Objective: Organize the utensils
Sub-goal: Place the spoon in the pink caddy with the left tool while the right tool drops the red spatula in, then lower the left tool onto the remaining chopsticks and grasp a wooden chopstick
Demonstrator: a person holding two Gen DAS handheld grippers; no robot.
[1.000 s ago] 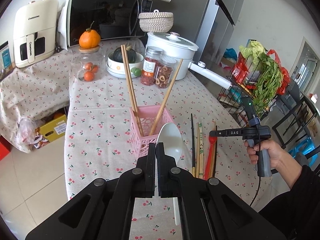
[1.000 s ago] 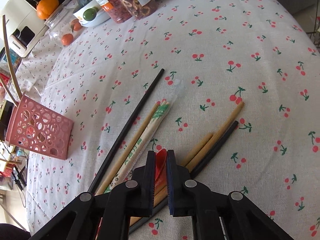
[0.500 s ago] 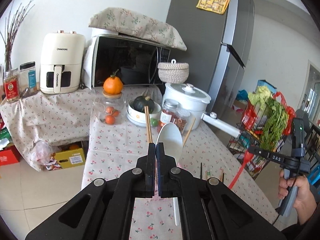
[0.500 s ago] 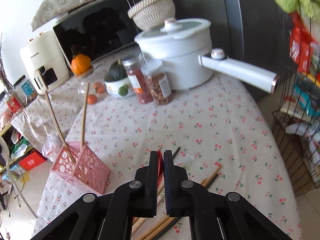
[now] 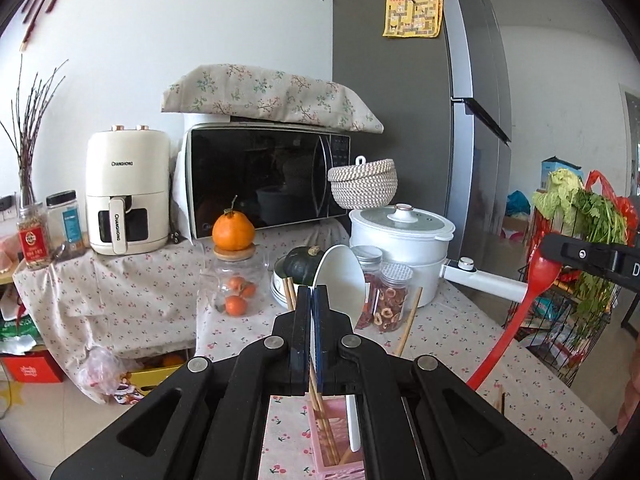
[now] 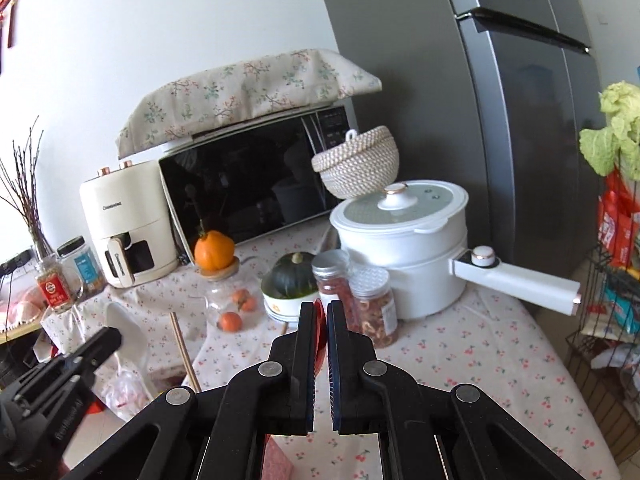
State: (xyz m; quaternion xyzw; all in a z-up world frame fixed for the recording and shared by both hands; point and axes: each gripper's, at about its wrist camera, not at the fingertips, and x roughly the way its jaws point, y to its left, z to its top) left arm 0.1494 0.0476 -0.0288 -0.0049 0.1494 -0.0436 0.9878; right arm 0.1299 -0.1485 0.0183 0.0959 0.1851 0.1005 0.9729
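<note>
- The left gripper (image 5: pixel 311 294) is pinching a white spoon (image 5: pixel 339 276); its jaws are pressed together on the handle, and the bowl is sticking up just past the fingertips.
- A pink basket (image 5: pixel 338 436) is sitting on the desk (image 5: pixel 448 344) right below that gripper, with wooden chopsticks (image 5: pixel 320 412) leaning inside it and the spoon's handle reaching down into it.
- Another chopstick (image 5: pixel 408 326) is slanting up from the basket, right of the spoon.
- Jars of dried food (image 5: pixel 390 300) are standing behind on the cherry-print cloth, near a white pot (image 5: pixel 402 240).
- A red spoon (image 5: pixel 520 312) is hanging tilted above the desk's right side, its bowl end gripped, its handle pointing down-left.
- The right gripper (image 6: pixel 323 312) is pinching this red spoon, which is showing as a red edge between the nearly closed jaws.
</note>
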